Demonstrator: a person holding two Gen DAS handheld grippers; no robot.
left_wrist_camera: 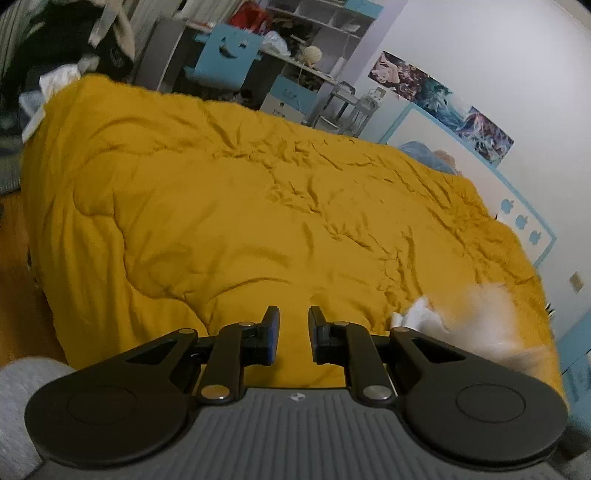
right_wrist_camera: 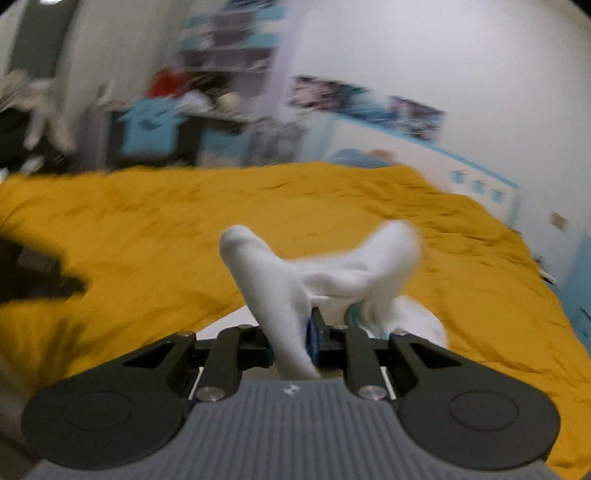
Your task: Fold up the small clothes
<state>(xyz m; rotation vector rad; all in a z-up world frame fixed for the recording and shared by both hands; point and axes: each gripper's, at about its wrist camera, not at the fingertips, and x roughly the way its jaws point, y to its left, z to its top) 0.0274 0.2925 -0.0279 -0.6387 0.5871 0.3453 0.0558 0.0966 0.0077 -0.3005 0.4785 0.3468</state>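
Observation:
My right gripper [right_wrist_camera: 293,328] is shut on white socks [right_wrist_camera: 325,273] and holds them above the mustard-yellow bedcover [right_wrist_camera: 147,229]. The socks splay into two lobes ahead of the fingers, and the view is motion-blurred. More white fabric with a teal trim [right_wrist_camera: 406,317] lies under them. My left gripper [left_wrist_camera: 293,325] is open and empty, low over the bedcover [left_wrist_camera: 240,206] near its front edge. In the left wrist view the white socks [left_wrist_camera: 472,317] show as a blur at the right. The left gripper [right_wrist_camera: 40,280] shows as a dark shape at the left of the right wrist view.
The bed's left edge drops to a wooden floor [left_wrist_camera: 18,295]. Behind the bed stand a blue chair [left_wrist_camera: 225,55], cluttered shelves [left_wrist_camera: 325,22] and a pile of clothes [left_wrist_camera: 55,48]. A white and blue headboard [left_wrist_camera: 480,166] and a white wall with posters [left_wrist_camera: 439,99] are at the right.

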